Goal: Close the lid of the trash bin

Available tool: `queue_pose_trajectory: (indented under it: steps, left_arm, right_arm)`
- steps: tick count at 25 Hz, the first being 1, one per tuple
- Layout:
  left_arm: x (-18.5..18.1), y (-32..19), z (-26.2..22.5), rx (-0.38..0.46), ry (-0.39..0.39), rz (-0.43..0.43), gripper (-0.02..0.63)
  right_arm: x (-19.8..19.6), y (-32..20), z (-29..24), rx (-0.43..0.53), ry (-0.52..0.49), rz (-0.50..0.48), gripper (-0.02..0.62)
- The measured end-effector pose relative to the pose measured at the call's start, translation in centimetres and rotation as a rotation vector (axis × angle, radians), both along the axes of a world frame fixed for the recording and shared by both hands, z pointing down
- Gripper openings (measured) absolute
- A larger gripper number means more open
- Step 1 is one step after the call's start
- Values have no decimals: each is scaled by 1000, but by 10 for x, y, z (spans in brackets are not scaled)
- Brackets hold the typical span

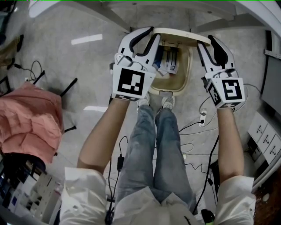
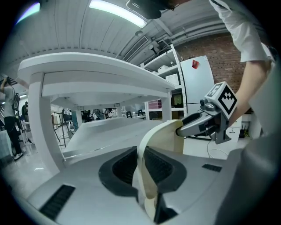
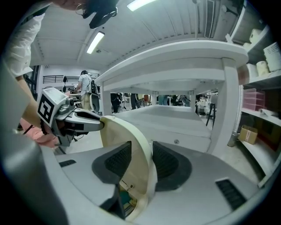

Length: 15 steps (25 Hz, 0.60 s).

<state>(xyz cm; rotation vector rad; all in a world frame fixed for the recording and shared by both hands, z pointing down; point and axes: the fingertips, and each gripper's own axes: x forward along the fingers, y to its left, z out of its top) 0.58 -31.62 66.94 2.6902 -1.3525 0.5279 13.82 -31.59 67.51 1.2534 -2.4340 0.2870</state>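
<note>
The cream trash bin (image 1: 188, 74) stands on the floor under a white table, its lid (image 1: 175, 31) raised upright at the far side. Blue and white packaging (image 1: 169, 61) lies inside. My left gripper (image 1: 151, 34) holds the lid's left edge and my right gripper (image 1: 206, 42) holds its right edge. In the left gripper view the lid's rim (image 2: 160, 136) runs between the black pads of the left gripper (image 2: 141, 165), which press on it. In the right gripper view the lid (image 3: 125, 132) sits likewise in the right gripper (image 3: 142, 160).
The white table (image 1: 131, 9) overhangs the bin closely. The person's shoes (image 1: 167, 103) stand at the bin's front by its pedal (image 1: 166, 93). An orange cloth (image 1: 30, 121) lies at the left. Cables and a power strip (image 1: 203, 118) cross the floor at the right, near white shelving (image 1: 263, 132).
</note>
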Motion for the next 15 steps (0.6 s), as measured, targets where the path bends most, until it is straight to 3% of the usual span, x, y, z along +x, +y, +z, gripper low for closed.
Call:
queue_pose_trajectory:
  steps: [11,15]
  left_arm:
    - [0,-1,1,27,-67,23,58]
    - [1,-1,-1,30,-57,13,55]
  right_arm:
    - [6,-2,0,16,27,11,112]
    - [6,-1,0,20,46,1,106]
